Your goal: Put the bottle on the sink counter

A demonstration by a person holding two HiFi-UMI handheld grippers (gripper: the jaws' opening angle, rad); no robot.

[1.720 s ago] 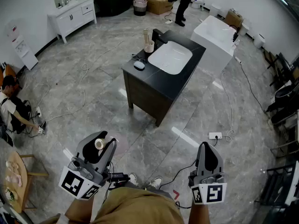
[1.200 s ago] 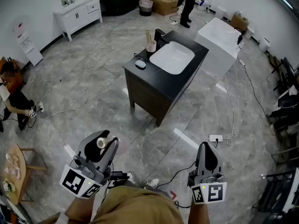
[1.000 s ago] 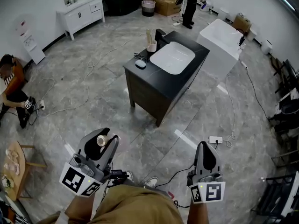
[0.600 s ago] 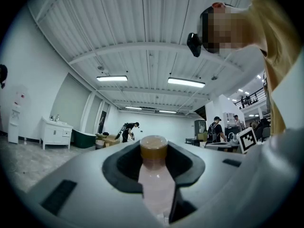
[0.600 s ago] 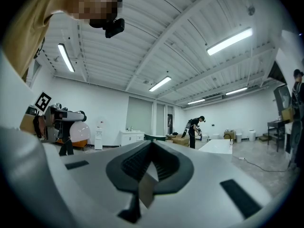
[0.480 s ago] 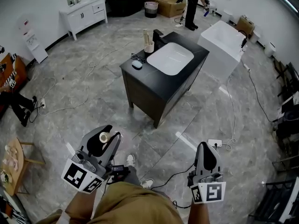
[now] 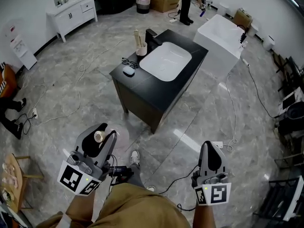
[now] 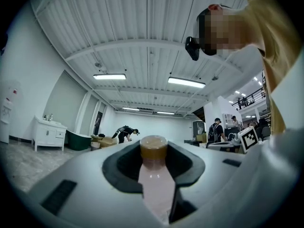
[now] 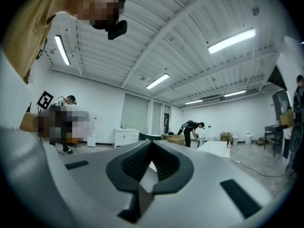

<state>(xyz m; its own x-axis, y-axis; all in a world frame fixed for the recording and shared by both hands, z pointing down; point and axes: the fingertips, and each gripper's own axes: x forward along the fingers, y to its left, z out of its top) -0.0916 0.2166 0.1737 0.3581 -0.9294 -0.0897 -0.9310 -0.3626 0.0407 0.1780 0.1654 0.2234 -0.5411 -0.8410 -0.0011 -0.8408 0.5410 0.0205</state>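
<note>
A pink bottle with a tan cap (image 7: 99, 137) lies between the jaws of my left gripper (image 7: 105, 133), low in the head view at the left. In the left gripper view the bottle (image 8: 154, 179) fills the gap and the left gripper (image 8: 153, 147) is shut on it. My right gripper (image 7: 211, 148) is held low on the right, shut with nothing in it; in its own view the right gripper (image 9: 152, 144) shows its tips meeting. The black sink counter (image 7: 142, 91) with a white basin (image 7: 165, 61) stands ahead across the grey floor, well apart from both grippers.
On the counter are a dark faucet (image 7: 151, 36), a cup of tall items (image 7: 141, 49) and a small white object (image 7: 128, 71). A white bathtub (image 7: 221, 32) stands behind it, a white cabinet (image 7: 71, 14) far left. Cables and a power strip (image 7: 216, 145) lie on the floor.
The sink counter has come nearer and shifted left in the head view as both grippers moved forward. The bottle stays in the left gripper; the right stays shut.
</note>
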